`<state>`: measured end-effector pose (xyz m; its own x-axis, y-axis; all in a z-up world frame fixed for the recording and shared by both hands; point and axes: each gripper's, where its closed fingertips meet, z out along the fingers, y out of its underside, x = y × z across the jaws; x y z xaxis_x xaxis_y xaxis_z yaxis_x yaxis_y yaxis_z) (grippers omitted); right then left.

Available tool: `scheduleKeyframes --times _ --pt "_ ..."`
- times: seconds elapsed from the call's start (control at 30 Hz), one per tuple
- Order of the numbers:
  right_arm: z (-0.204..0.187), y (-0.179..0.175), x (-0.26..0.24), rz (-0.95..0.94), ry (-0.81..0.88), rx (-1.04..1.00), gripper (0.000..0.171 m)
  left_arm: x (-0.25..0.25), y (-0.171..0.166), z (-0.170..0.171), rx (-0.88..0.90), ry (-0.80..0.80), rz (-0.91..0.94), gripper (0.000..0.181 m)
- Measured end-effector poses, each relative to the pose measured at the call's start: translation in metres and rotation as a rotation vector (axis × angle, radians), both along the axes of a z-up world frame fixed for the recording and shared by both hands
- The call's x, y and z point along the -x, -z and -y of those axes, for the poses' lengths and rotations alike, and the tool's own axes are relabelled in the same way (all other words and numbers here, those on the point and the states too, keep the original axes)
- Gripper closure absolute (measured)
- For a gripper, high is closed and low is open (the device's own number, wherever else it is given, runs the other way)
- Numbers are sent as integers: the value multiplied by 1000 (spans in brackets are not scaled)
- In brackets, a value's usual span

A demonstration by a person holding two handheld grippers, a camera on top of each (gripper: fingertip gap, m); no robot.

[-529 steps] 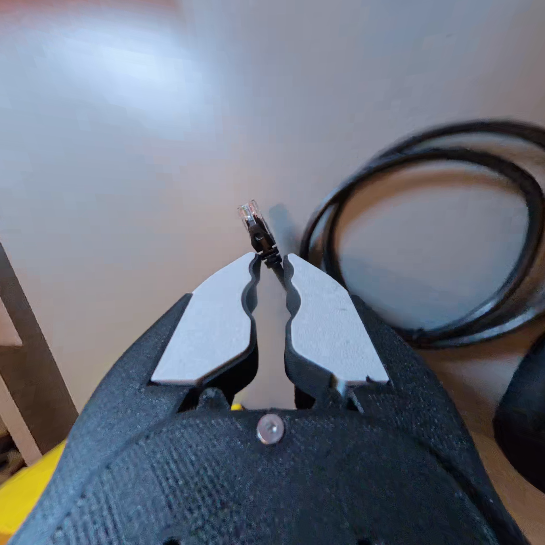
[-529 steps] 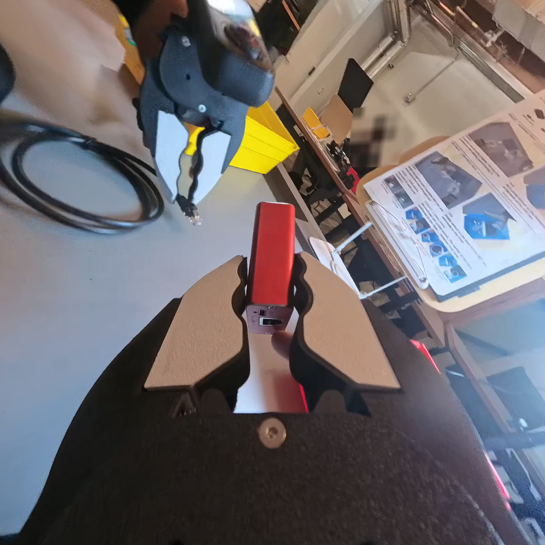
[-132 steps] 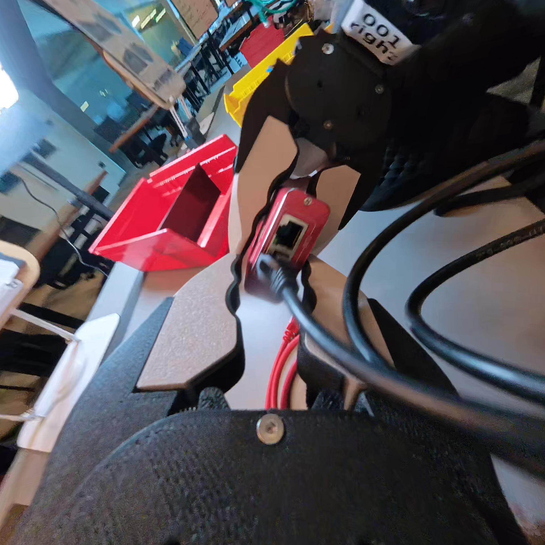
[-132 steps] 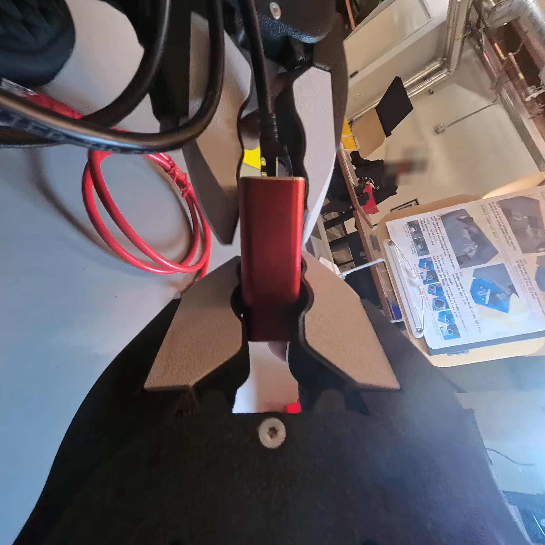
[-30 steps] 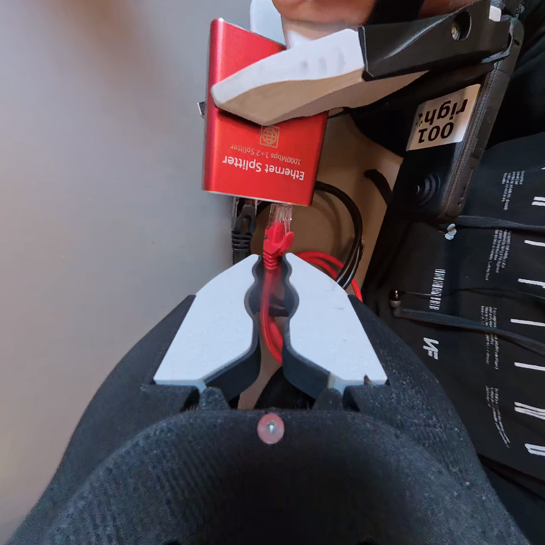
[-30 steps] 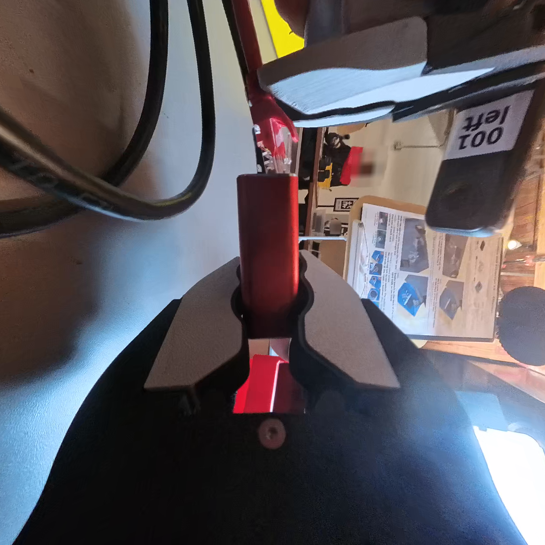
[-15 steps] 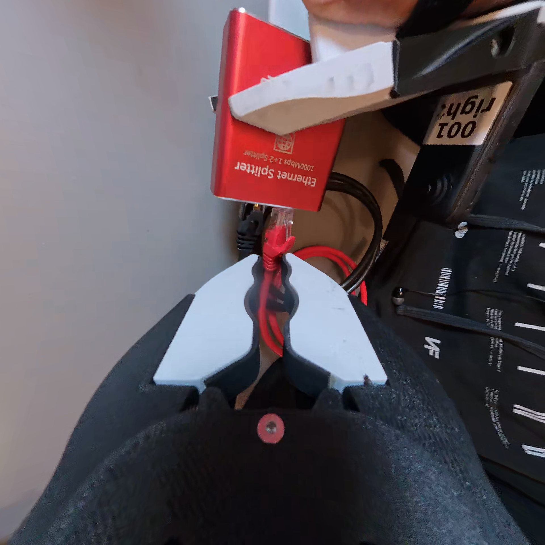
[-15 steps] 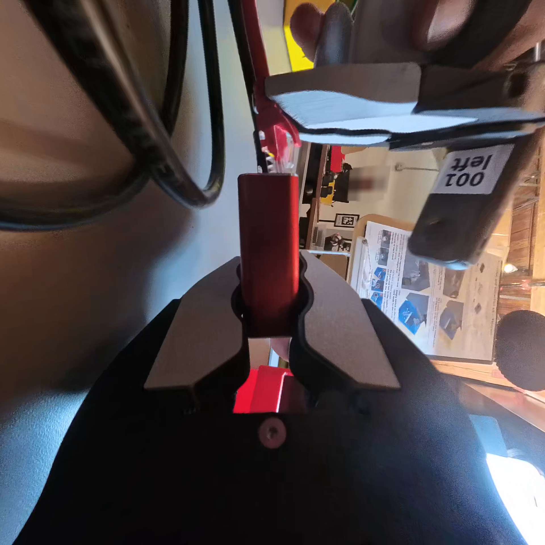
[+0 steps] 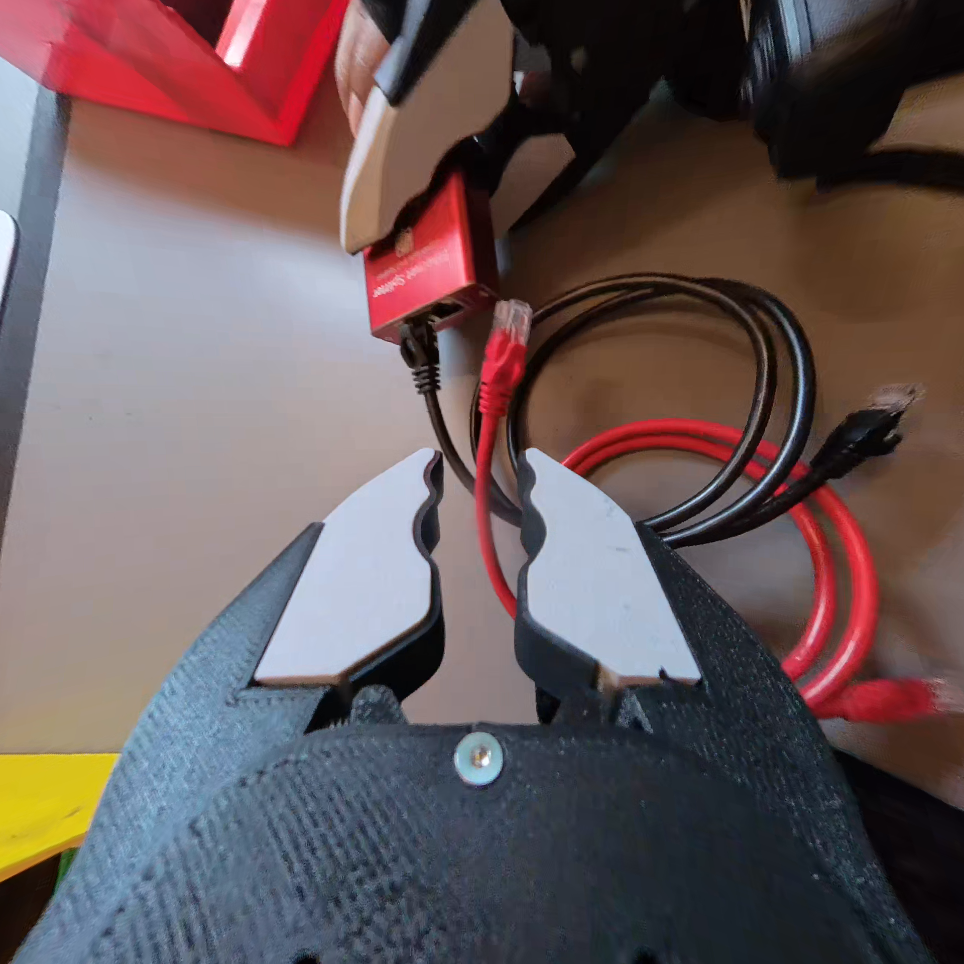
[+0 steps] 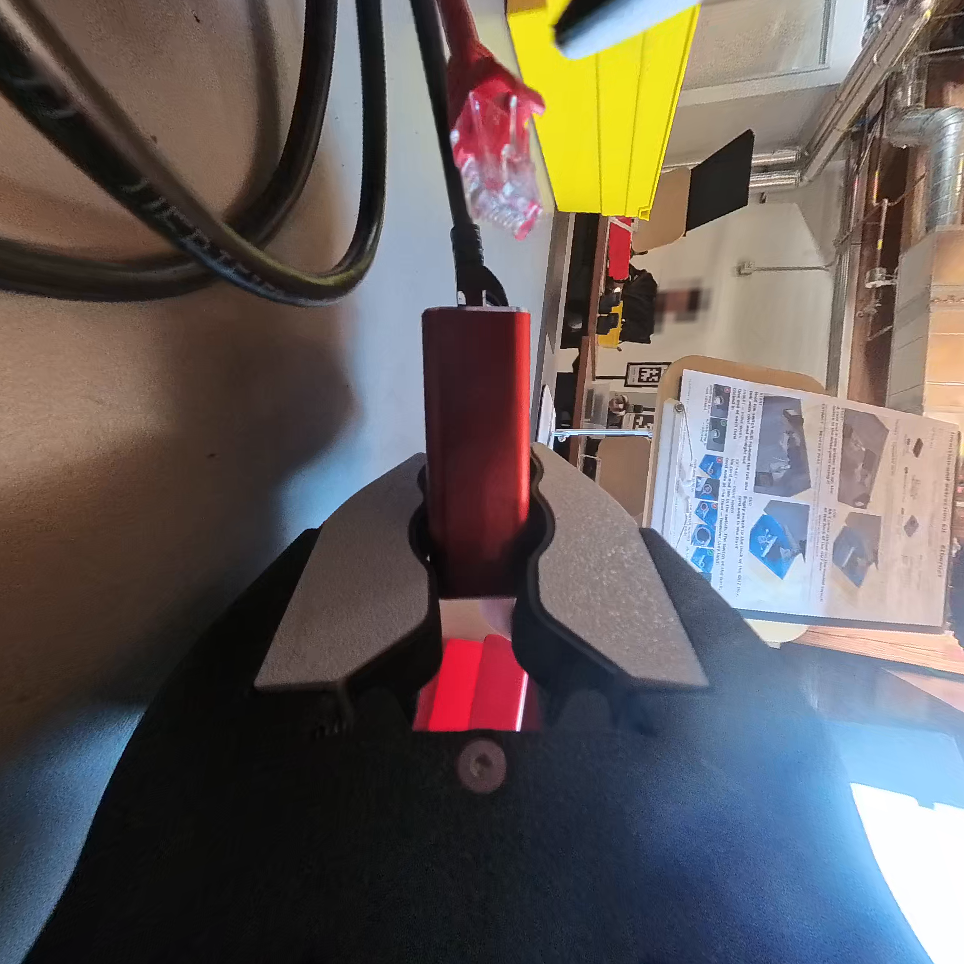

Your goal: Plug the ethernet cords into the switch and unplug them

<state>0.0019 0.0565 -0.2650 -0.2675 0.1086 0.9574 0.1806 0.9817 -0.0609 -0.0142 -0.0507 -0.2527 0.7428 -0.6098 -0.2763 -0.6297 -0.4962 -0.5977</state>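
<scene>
The red switch [image 9: 428, 271] is held in my right gripper [image 10: 477, 464], which is shut on its body [image 10: 474, 443]. A black cord's plug [image 9: 420, 354] sits in one port; it also shows in the right wrist view [image 10: 469, 261]. The red cord's plug [image 9: 508, 334] lies free just beside the empty port, and it shows loose in the right wrist view [image 10: 495, 161]. My left gripper [image 9: 480, 459] is open. The red cord [image 9: 482, 501] runs between its jaws, not pinched.
The black cord loops [image 9: 772, 365] on the table to a loose plug [image 9: 866, 433]. The red cord coils [image 9: 834, 521] to a loose plug [image 9: 887, 699]. A red box [image 9: 156, 68] stands far left, a yellow bin [image 10: 600, 115] and a printed sheet [image 10: 808, 495] beyond. The gap from one gripper's tips to the other's is roughly 11 cm. Measured from the fingertips, the loose plug [image 9: 887, 699] is 15 cm or so from the left gripper and 25 cm from the right.
My left gripper has opened, let go of the red cord and pulled back. The red plug now lies clear of the switch. The right gripper still holds the switch.
</scene>
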Motion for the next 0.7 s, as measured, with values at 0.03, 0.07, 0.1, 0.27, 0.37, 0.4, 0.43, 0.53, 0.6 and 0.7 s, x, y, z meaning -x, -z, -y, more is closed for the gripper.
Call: scheduleKeyframes --times 0.03,0.07,0.1,0.27,0.37,0.4,0.43,0.53,0.6,0.7 --pt "0 0 0 1 0 5 142 -1 7 0 -30 -2 -29 154" --pt "0 0 0 1 0 8 142 0 12 -2 -69 -5 -63 154" --pt "0 0 0 3 1 10 142 1 14 -5 -121 -7 -105 155" --pt "-2 1 0 2 19 19 142 -1 19 -19 -280 87 -267 175" --pt "-6 -4 -1 -17 21 43 142 -5 7 -19 -232 77 -126 175" --pt "-6 -5 -1 -25 20 46 142 -3 1 -18 -180 60 -61 175" --pt "-6 -7 -1 -31 19 47 142 0 -4 -17 -97 31 13 175" --pt "-5 -7 1 -38 15 31 142 3 -9 -6 250 -44 211 175" --pt "-3 -7 3 -42 10 21 142 -1 -7 0 440 -57 279 176" --pt "1 -9 3 -54 7 3 142 -8 1 3 632 -54 304 176"
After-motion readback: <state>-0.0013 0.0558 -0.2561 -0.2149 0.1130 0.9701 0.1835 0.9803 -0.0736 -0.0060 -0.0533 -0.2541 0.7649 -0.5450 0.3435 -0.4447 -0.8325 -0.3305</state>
